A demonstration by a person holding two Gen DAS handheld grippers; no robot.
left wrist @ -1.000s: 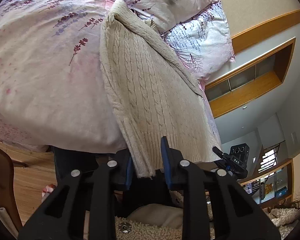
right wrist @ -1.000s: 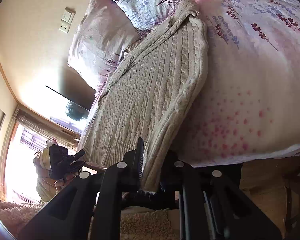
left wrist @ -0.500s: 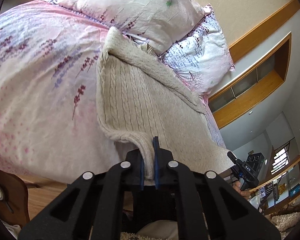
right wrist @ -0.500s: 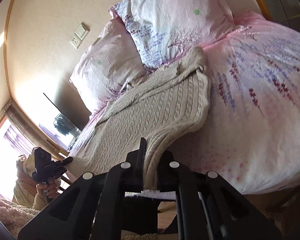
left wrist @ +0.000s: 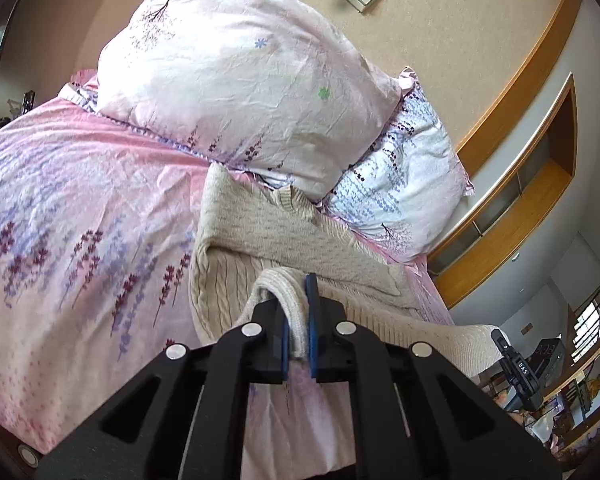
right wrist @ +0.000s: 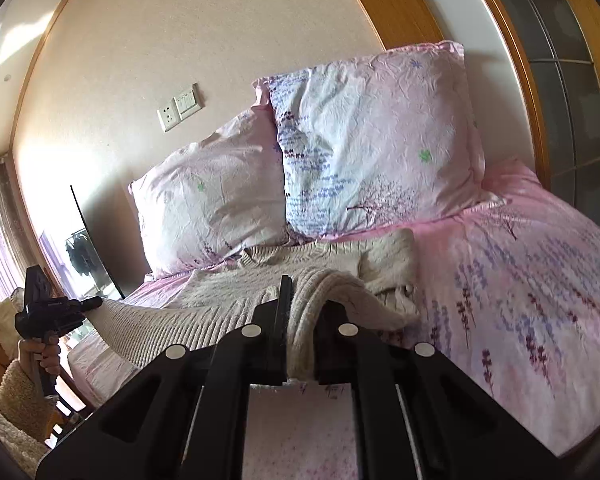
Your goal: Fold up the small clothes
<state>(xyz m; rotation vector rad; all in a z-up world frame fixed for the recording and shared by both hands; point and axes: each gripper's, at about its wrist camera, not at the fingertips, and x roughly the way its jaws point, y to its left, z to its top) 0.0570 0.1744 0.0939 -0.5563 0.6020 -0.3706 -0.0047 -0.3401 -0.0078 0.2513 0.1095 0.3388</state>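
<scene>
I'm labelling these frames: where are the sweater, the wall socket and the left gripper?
sweater (left wrist: 268, 236), left wrist view, on its folded-over upper panel.
wall socket (right wrist: 169, 117), right wrist view, on its white faceplate.
left gripper (left wrist: 298, 320), left wrist view, between its fingertips.

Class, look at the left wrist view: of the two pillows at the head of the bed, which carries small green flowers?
The large pink pillow on the left; the smaller pillow beside it is white with purple sprigs.

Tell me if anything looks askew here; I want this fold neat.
Nothing is damaged. The cream sweater lies on the bed, its hem lifted by the left gripper and right gripper. Its top edge is bunched against the pillows, so the fold looks uneven.
</scene>
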